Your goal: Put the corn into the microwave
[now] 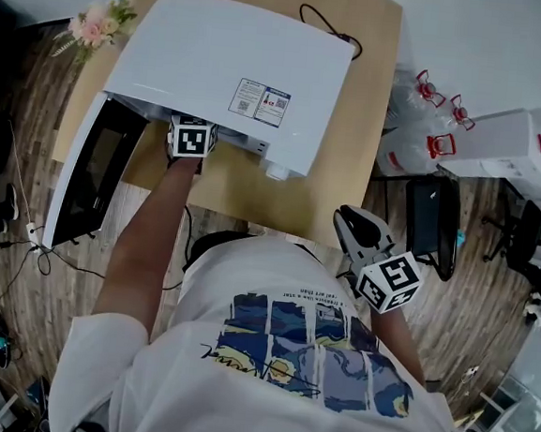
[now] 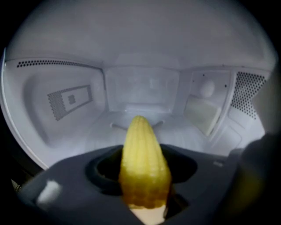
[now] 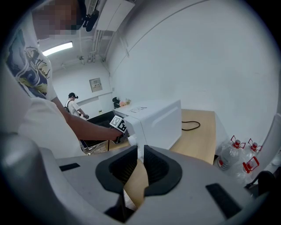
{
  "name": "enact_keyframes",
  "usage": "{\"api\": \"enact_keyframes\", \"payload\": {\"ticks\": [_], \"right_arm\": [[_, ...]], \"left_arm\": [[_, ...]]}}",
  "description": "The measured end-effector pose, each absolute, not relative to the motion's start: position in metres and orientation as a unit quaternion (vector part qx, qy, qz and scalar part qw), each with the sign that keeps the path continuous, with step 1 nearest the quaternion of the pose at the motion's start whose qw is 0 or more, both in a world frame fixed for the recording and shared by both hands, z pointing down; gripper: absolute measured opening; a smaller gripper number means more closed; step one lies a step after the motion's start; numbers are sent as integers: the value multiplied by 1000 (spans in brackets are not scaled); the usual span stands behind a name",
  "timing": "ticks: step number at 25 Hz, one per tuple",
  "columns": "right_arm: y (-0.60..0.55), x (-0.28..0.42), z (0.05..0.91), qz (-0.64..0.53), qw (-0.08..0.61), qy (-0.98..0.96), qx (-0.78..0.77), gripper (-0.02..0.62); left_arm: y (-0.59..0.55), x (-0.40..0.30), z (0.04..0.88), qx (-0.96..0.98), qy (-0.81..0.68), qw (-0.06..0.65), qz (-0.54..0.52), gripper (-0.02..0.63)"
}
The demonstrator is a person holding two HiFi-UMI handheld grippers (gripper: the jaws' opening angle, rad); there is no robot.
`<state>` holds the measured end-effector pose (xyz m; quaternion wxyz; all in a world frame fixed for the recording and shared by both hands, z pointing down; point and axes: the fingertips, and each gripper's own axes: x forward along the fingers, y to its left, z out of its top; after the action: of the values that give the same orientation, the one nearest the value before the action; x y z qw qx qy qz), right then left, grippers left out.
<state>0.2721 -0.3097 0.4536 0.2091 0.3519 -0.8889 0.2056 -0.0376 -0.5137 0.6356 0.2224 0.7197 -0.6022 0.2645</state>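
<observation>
A white microwave stands on a wooden surface, its door swung wide to the left, as a person in a printed T-shirt reaches the left hand-held gripper through the opening. Its jaws are clamped on the yellow corn, which sits inside the white cavity with its tip aimed at the back wall. The right hand-held gripper hangs by the surface's front corner, well apart from the microwave, jaws all but closed and empty
</observation>
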Motion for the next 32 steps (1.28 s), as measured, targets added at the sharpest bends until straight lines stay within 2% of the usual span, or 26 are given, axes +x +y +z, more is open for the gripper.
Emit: {"api": "enact_keyframes", "payload": {"ticks": [9,24,32], "right_arm": [[-306,248,450,205,203,-890,352,43],[-258,161,446,195,193,-900,340,41],[-226,120,440,178,192,-905,335,37]], "left_arm": [[-504,-33,609,746,-586,208,239,293],[-413,-59,565,792,-539,218,186,293],[-344,-74,536,818,-506,220,163,194]]}}
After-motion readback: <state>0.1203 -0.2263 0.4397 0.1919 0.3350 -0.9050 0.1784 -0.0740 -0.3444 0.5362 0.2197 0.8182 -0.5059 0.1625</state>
